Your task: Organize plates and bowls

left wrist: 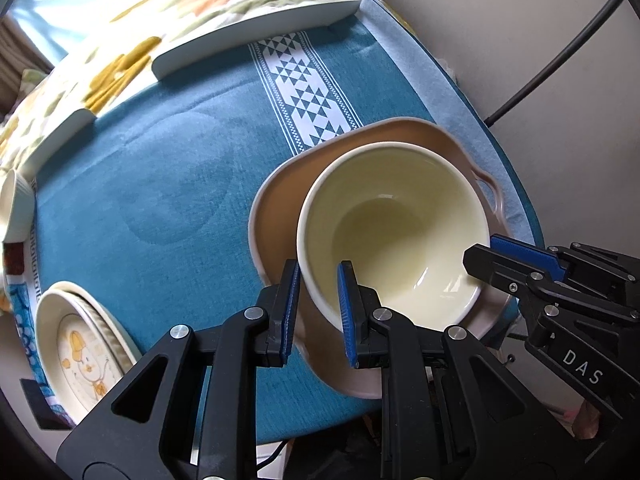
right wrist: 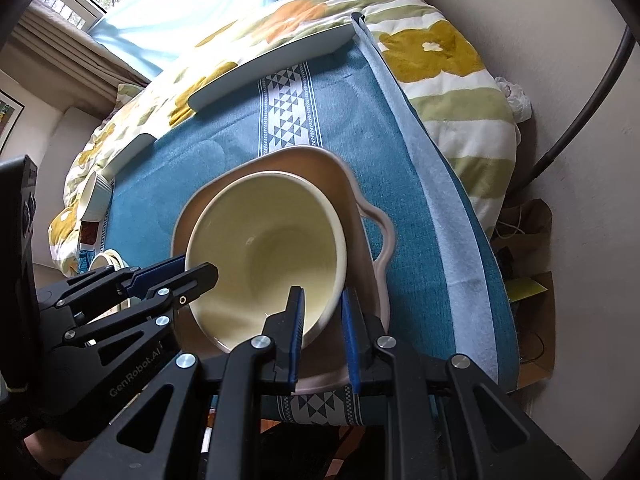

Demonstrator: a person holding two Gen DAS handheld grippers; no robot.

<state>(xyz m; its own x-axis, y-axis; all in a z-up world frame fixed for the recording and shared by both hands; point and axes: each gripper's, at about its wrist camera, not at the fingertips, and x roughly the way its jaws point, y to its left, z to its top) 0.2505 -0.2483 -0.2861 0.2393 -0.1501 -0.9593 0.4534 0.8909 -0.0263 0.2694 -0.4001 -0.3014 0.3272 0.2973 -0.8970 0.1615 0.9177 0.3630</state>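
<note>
Cream ceramic bowl (left wrist: 394, 232) sits low and right of centre in the left wrist view, nested in a pinkish-beige handled dish (left wrist: 280, 216) on the teal tablecloth (left wrist: 140, 180) of the table, and both claws are on it. Left claw (left wrist: 318, 312) is clenched on the bowl's near rim, one blue pad outside the wall, one inside. Right claw (right wrist: 322, 336) does the same on its side, clamped over the rim at the lower middle of its own frame, with the dish's loop handle (right wrist: 384, 240) just to the right. So the bowl lies straight ahead of both claws, gripped at two points along its near edge, neither hand the nearer. It looks tipped toward the cameras, so a lift would need both hands rising evenly. More dishes wait at the lower left: a cartoon-printed plate (left wrist: 86, 356) in a stack, and a ribbed white cup (right wrist: 96, 196) at mid left
</note>
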